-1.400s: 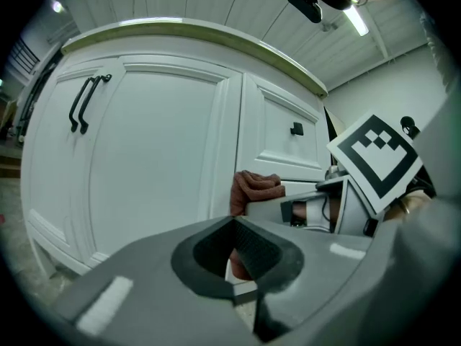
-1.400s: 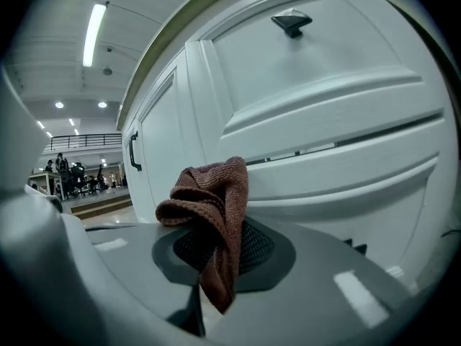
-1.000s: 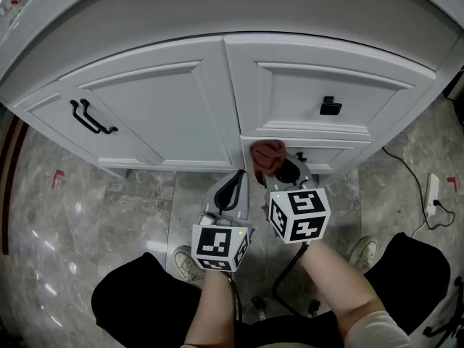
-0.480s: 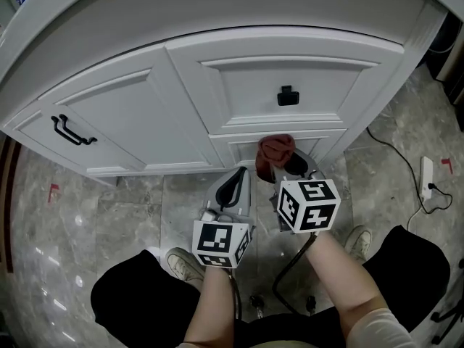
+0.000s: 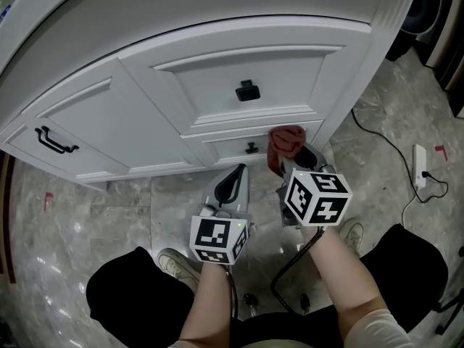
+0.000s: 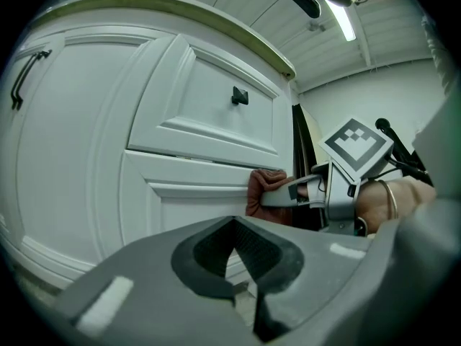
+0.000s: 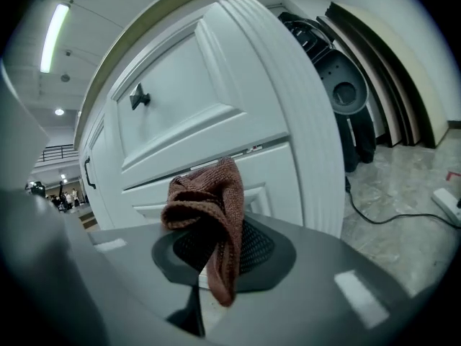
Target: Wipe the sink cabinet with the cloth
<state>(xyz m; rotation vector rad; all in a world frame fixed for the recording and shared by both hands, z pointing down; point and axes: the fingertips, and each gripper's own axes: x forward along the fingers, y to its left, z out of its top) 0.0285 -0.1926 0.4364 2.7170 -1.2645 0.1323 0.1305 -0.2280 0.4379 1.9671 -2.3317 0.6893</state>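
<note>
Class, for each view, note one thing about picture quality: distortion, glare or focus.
Head view: the wide lens bows the cabinet front into a curve, and the glossy floor shows small glints. Left gripper view: black corners ring the picture, a ceiling light flares white, the left tool looks soft. Right gripper view: the cloth shows a sharp weave.

Left gripper (image 5: 235, 183): held low and pointed forward, jaws pressed together with nothing between them.
Right gripper (image 5: 296, 159): held a little ahead of the left one, jaws clamped on a bunched cloth (image 5: 285, 143).
Left forearm (image 5: 212, 296): bare, extended straight ahead.
Right forearm (image 5: 341, 281): bare, angled inward.
Spacing: the grippers are kept side by side, near but apart.
</note>
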